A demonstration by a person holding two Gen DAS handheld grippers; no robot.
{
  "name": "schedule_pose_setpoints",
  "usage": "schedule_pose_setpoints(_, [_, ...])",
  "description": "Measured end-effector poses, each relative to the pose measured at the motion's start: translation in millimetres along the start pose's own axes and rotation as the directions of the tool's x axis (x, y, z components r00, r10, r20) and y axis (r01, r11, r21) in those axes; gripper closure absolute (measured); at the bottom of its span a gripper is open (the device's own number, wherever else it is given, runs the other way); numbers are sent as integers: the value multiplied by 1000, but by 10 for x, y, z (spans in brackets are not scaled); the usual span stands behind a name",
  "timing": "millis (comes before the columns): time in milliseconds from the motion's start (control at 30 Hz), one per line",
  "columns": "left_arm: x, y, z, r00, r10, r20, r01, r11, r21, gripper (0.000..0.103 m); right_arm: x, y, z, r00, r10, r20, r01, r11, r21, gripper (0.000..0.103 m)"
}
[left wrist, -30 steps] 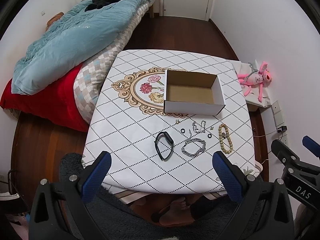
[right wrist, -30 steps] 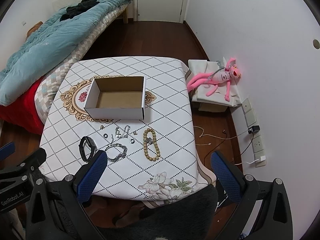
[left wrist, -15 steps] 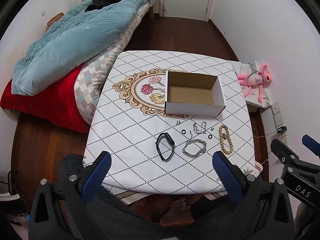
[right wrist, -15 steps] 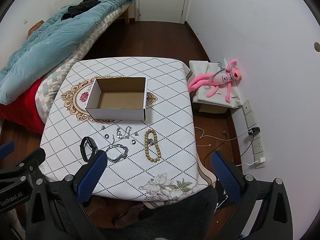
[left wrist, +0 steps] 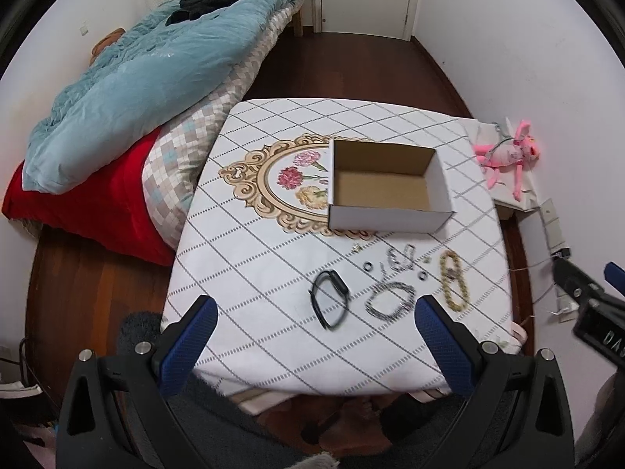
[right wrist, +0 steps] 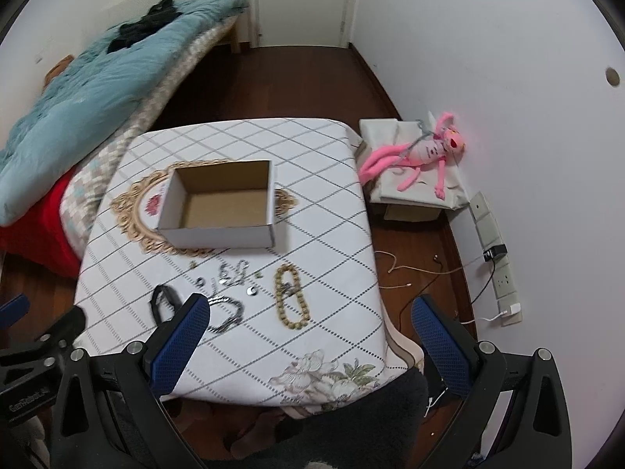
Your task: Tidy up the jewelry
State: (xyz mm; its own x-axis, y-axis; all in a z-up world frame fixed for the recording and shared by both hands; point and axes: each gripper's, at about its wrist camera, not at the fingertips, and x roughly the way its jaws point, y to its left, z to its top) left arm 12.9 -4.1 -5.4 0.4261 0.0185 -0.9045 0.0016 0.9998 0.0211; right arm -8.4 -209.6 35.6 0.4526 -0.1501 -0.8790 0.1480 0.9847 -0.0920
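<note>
- The left gripper [left wrist: 312, 320] with blue-padded fingers is held spread wide and empty above the near table edge; the right gripper [right wrist: 308, 320] is likewise spread and empty.
- Against the pictures of a second ago, both views are seen to have drawn slightly nearer and lower over the table, with motion blur in the right view; an approach is judged to be under way, nothing yet being grasped.
- On the white diamond-patterned tablecloth [left wrist: 254, 273], the jewelry is left unmoved: a black band bracelet [left wrist: 330, 303], a silver chain bracelet [left wrist: 390, 301], a tan beaded bracelet [left wrist: 453, 281], and small rings and a silver chain [left wrist: 398, 260] just beyond them.
- Farther on, the open white cardboard box [left wrist: 386, 217] is seen empty, so the sorting is judged to be unstarted.
- The bracelets lie nearest the grippers, so one is likely to be taken first.
</note>
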Motion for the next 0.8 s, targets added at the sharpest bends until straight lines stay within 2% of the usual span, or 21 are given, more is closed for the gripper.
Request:
schedule_pose_setpoints(133, [327, 28, 81, 999, 39, -9, -39, 999, 9, 0, 348, -132, 44, 999, -17, -39, 19, 999, 49, 0])
schedule_pose_setpoints(233, [668, 64, 107, 997, 55, -61, -54, 998, 14, 0, 731, -201, 31, 995, -23, -94, 29, 997, 71, 0])
schedule_pose_setpoints(300, [908, 97, 96, 994, 52, -97, -51, 999, 12, 0, 992, -213, -17, 991, -23, -135, 33, 997, 73, 5])
schedule_pose_setpoints(400, [1199, 142, 26, 988, 28, -153, -29, 1000, -1, 2, 1395, -197, -141, 977, -9, -212, 26, 997, 78, 15])
schedule_pose_setpoints(533, [1522, 219, -99, 974, -7, -226, -2, 999, -36, 11, 1860, -197, -317, 955, 15, -296, 12, 996, 91, 26])
schedule_pose_setpoints(567, [1566, 224, -126, 971, -12, -237, 2, 999, -41, 12, 1947, -197, -359, 951, 19, -307, 11, 995, 95, 27])
schedule_pose_setpoints(633, [1688, 238, -189, 964, -30, -265, 17, 998, -53, 22, 2092, -214, -427, 943, 29, -330, 7, 994, 107, 29])
schedule_pose_setpoints(800, [1858, 232, -271, 955, -63, -291, 43, 996, -74, 22, 2308, -250, -547, 939, 63, -339, -18, 991, 134, 35])
